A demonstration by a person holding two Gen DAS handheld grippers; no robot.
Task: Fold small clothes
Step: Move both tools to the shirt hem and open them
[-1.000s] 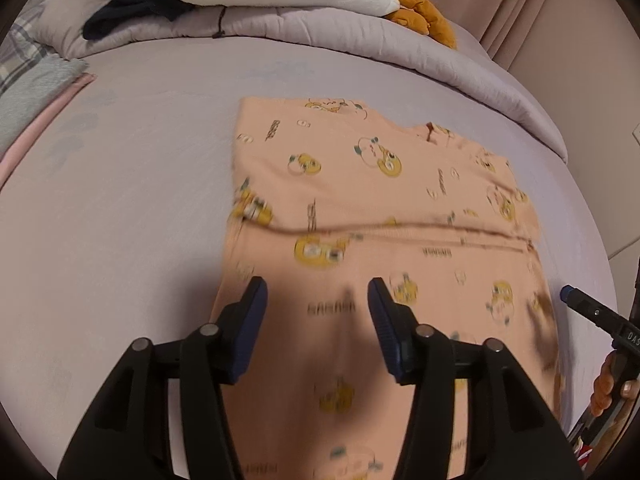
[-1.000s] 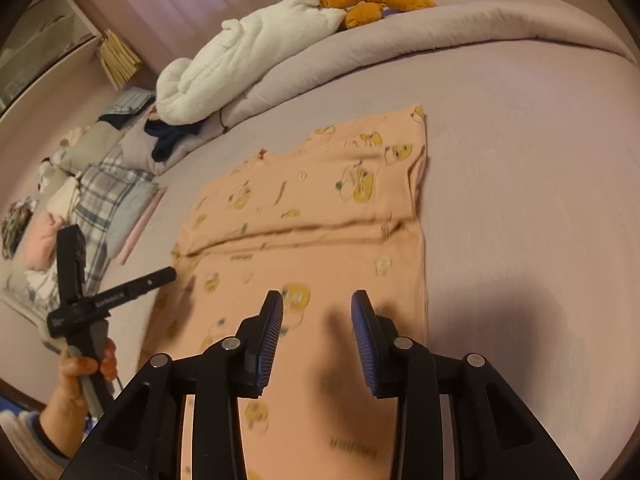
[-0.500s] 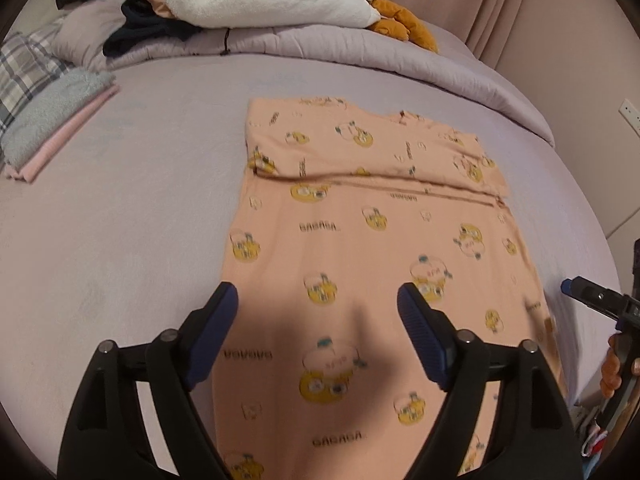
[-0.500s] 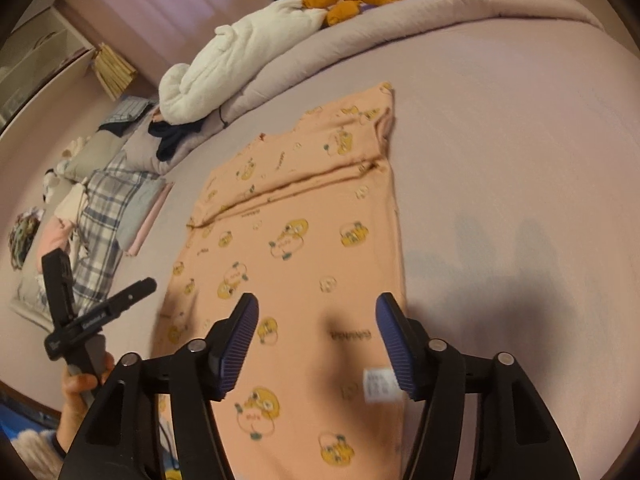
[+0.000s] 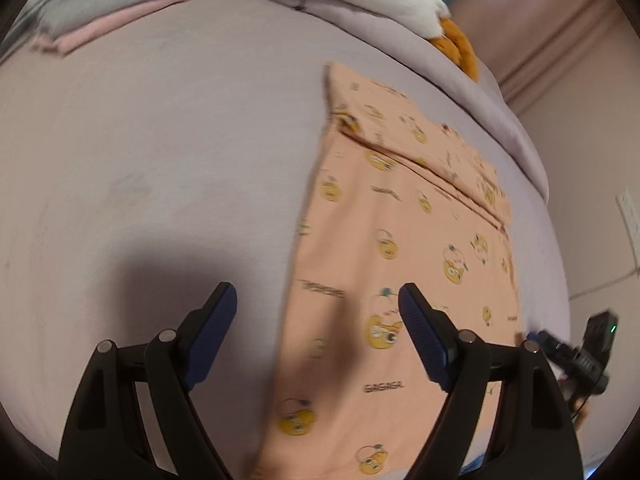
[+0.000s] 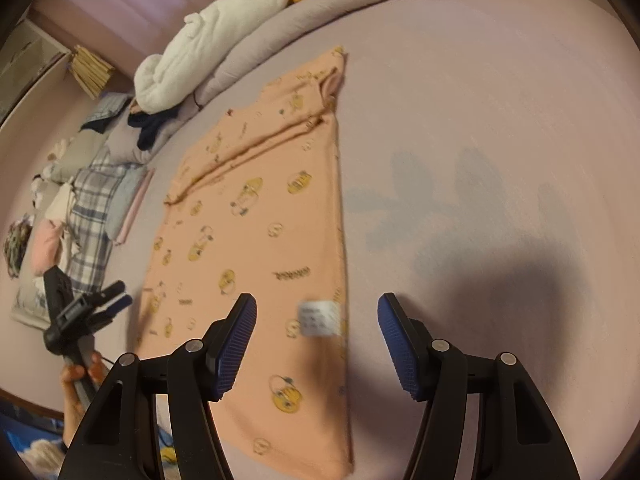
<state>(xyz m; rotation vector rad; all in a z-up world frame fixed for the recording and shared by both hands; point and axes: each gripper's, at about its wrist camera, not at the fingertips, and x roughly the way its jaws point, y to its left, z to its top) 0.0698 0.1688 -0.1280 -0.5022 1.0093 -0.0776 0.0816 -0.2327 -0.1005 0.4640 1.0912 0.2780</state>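
From the left wrist view, the peach garment [image 5: 404,248] lies flat on the lilac bedsheet [image 5: 160,160], a long strip printed with yellow cartoon faces. Its far end already carries one fold: a band of cloth is doubled back, and the dark crease line [image 5: 424,172] runs across the garment's width. The left gripper [image 5: 318,306] hovers above the garment's near left edge with its jaws spread wide and nothing between them; one jaw is over bare sheet, the other over the cloth. Beyond the garment's near right corner, the other handheld tool shows at the picture's edge.

From the right wrist view, the same garment [image 6: 256,240] stretches away toward the rolled duvet [image 6: 320,20], with the doubled band at the end nearest that duvet. A white care label [image 6: 320,318] sits on the garment's near right edge. The right gripper [image 6: 318,322] is also spread apart and empty, straddling that edge around the label. Left of the garment, a stack of folded clothes [image 6: 100,208] rests on the sheet.

By my reading, the task is partway: the top has been turned down, while the long body remains unfolded. The near hem appears to be what needs grasping and carrying toward the crease.
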